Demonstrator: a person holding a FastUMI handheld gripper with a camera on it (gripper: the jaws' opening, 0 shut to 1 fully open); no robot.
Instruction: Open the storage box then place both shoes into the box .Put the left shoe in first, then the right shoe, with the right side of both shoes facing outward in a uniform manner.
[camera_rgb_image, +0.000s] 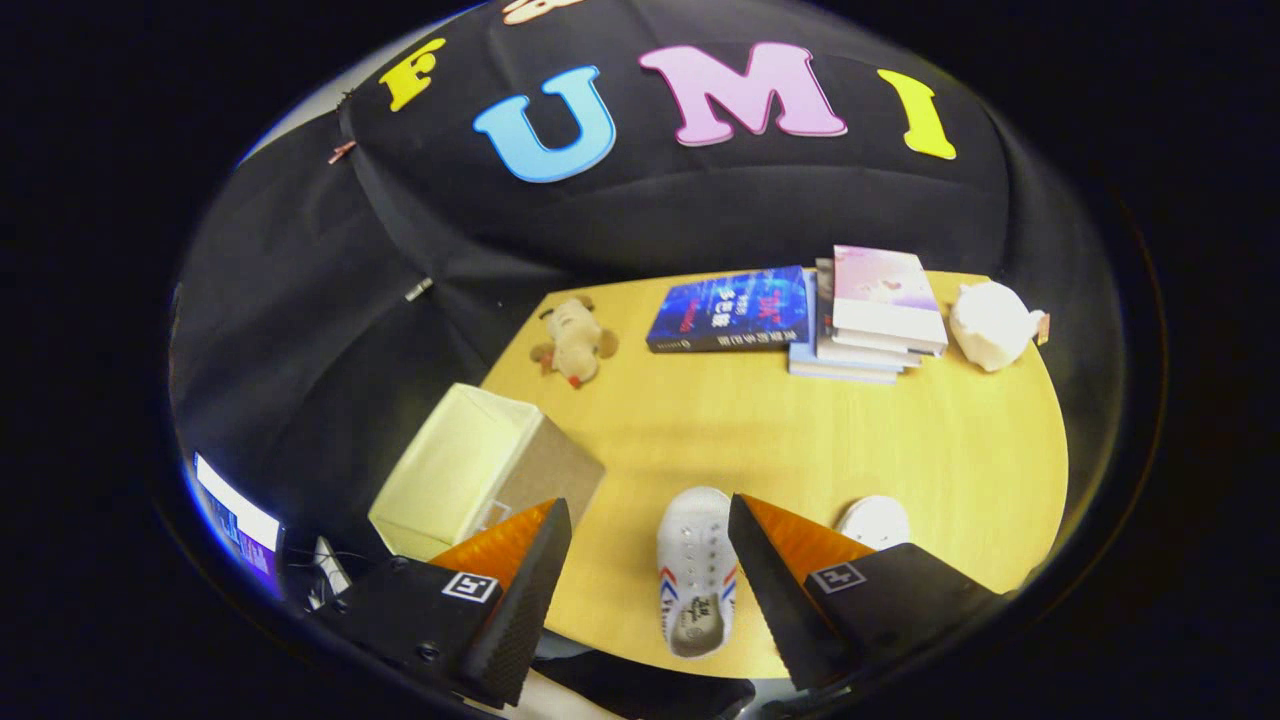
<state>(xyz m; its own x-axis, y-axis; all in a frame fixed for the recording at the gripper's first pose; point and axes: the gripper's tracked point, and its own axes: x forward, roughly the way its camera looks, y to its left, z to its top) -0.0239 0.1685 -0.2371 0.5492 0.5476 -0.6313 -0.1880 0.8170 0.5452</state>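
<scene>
Tool (650, 560) gaped wide, empty, over white shoe (696, 570) lower centre; light, soft, pinch by collar.

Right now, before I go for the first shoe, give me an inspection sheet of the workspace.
Surface: wooden table, bare in the middle.
Job's things: storage box at the table's near left corner, beside the left finger; whether it is opened I cannot tell. One white shoe lies between the fingers; second shoe is partly hidden behind the right finger.
Clutter: plush toy, blue book, stack of books, white soft toy, all along the far edge.
Tool: open, holding nothing, above the near shoe.
Cables: thin wire by a lit screen, off the table left of the box.
Surroundings: black cloth wall.
</scene>
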